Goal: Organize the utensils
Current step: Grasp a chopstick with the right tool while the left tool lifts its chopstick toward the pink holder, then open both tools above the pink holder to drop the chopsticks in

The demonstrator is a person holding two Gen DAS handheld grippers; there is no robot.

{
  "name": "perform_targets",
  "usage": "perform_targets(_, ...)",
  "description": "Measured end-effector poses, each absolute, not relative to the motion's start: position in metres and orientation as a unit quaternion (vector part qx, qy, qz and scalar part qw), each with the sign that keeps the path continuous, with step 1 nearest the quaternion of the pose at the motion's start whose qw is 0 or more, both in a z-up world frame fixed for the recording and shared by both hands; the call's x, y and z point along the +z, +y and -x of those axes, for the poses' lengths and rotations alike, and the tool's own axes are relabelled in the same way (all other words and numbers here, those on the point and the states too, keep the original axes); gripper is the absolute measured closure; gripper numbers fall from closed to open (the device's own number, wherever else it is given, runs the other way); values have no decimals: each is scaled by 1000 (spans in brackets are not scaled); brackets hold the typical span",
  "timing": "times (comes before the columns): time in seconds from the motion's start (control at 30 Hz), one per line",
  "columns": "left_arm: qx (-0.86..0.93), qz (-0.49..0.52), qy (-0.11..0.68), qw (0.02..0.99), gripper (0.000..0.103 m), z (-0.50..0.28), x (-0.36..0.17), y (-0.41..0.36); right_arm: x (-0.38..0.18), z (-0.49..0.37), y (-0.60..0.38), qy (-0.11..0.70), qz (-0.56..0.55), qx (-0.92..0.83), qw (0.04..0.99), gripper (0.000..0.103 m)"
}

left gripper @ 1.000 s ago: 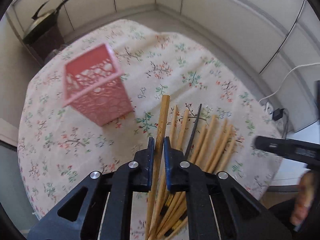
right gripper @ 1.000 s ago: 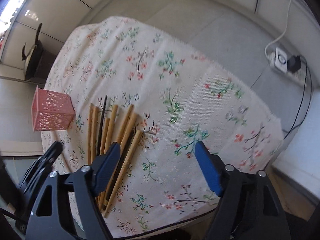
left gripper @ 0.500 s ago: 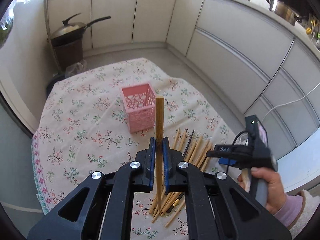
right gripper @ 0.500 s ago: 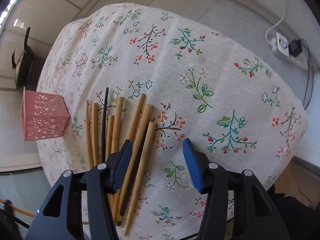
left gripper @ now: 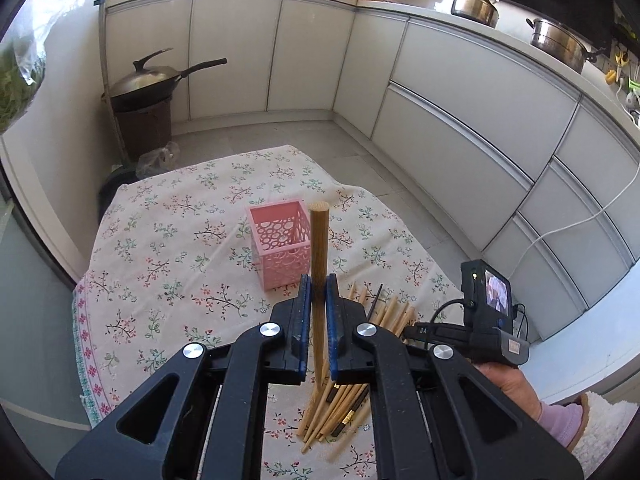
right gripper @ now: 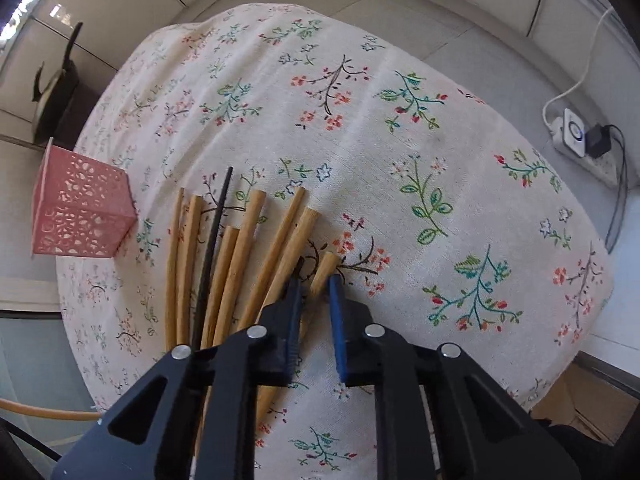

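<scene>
Left gripper [left gripper: 316, 292] pinched one chopstick [left gripper: 319, 248] near the empty pink holder [left gripper: 280, 246] | right gripper [right gripper: 314, 292] fingers narrowly spread around another in the worktop pile [right gripper: 224, 264] | none stored.

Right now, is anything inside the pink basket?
From the left wrist view, the pink basket shows only bare inner walls near its open top. Its floor is hidden by the near wall and the held chopstick.

White kitchen cabinets [left gripper: 460, 120] w/ grey floor [left gripper: 256, 132] (daylit, prob. window left).
</scene>
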State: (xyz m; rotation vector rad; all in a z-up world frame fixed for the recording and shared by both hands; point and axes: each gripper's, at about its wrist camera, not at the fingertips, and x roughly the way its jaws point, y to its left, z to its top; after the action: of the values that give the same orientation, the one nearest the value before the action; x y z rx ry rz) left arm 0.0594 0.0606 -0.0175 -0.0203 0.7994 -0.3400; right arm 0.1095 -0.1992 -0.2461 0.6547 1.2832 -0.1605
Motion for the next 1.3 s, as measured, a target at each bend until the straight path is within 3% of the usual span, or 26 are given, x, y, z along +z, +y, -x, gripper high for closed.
perform_targets(0.13, -156, 30, 373, 914, 96, -53, -7, 71, -231, -99, -210, 562, -318, -36, 763, 95)
perform_targets(0.4, -123, 97, 319, 935, 96, -41, 26, 93, -95, -58, -214, 390, -261, 52, 881, 95)
perform_targets(0.67, -71, 168, 254, 950, 96, -53, 61, 111, 10, -46, -219, 250, -234, 84, 936, 95)
perform_targets(0.9, -14, 225, 214, 950, 96, -91, 61, 126, 27, -72, -221, 206, -263, 86, 938, 95)
perform_targets(1.3, -4, 188, 289, 939, 92, -155, -6, 101, 18, -121, -206, 194, -285, 104, 933, 95)
